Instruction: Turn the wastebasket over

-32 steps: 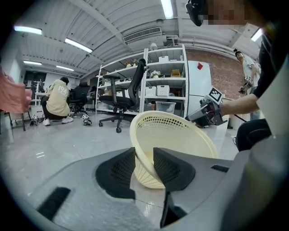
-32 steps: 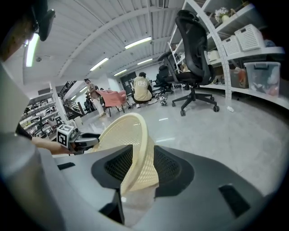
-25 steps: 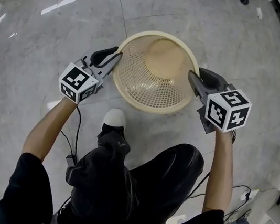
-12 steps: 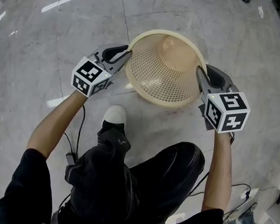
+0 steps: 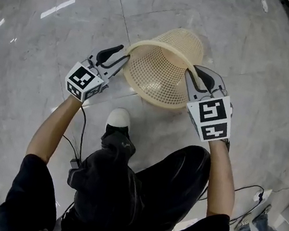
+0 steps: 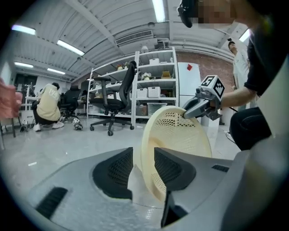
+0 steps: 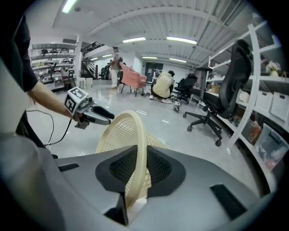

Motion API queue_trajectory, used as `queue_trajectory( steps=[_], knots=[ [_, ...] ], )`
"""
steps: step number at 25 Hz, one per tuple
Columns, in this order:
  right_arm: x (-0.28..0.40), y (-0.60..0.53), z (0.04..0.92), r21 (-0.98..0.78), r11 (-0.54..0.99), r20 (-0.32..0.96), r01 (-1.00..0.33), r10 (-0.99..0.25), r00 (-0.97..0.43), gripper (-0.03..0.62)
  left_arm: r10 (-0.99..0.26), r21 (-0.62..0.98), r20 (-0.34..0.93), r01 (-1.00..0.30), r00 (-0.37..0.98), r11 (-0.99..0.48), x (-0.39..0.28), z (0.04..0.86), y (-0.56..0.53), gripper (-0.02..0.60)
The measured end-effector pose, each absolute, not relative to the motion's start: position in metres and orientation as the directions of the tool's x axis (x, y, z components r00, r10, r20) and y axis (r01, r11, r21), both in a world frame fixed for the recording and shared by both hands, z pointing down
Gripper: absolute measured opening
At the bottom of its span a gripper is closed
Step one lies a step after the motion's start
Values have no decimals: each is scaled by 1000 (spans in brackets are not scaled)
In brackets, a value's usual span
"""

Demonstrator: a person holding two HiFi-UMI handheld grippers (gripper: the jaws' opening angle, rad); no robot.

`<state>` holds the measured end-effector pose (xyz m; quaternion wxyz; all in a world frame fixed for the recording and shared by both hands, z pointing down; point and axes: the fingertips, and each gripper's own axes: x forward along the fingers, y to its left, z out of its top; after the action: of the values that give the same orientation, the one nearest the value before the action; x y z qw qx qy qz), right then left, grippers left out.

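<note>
The cream mesh wastebasket [image 5: 165, 72] hangs tilted on its side above the floor, mouth toward me and base pointing away. My right gripper [image 5: 193, 75] is shut on the rim's right side; in the right gripper view the rim [image 7: 137, 149] is pinched between the pads of the right gripper [image 7: 141, 168]. My left gripper [image 5: 122, 55] is at the rim's left side with its jaws opening. In the left gripper view the left gripper [image 6: 143, 163] has the rim [image 6: 146, 149] standing between its pads with a gap on the left side. Each gripper shows in the other's view: right gripper [image 6: 198, 106], left gripper [image 7: 97, 116].
My white shoe tip [image 5: 118, 119] rests on the glossy grey floor just below the basket. Cables [image 5: 79, 129] trail down by my left arm. Shelving [image 6: 153, 97] and office chairs [image 6: 113, 97] stand farther off, and a person [image 7: 162, 85] sits on the floor.
The wastebasket has tipped from mouth-up to lying on its side, base swung away. The right gripper has rolled with the rim. The left jaws have widened.
</note>
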<state>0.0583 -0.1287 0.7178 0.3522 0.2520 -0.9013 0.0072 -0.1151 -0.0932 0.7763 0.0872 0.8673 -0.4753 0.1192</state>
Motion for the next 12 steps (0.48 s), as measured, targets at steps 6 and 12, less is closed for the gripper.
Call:
queue_trajectory(
  steps=[6,12],
  knots=[
    [29,-90,727,317,908,656,-272,-418,-628,60,-717,-53,233,-728,657,-684,-64,722,-84,137],
    [21,-66,743,259,944,717,-202,-329,-615,72,-592,-44,296,-608,750,-792,-34,734,-66,133]
  ],
)
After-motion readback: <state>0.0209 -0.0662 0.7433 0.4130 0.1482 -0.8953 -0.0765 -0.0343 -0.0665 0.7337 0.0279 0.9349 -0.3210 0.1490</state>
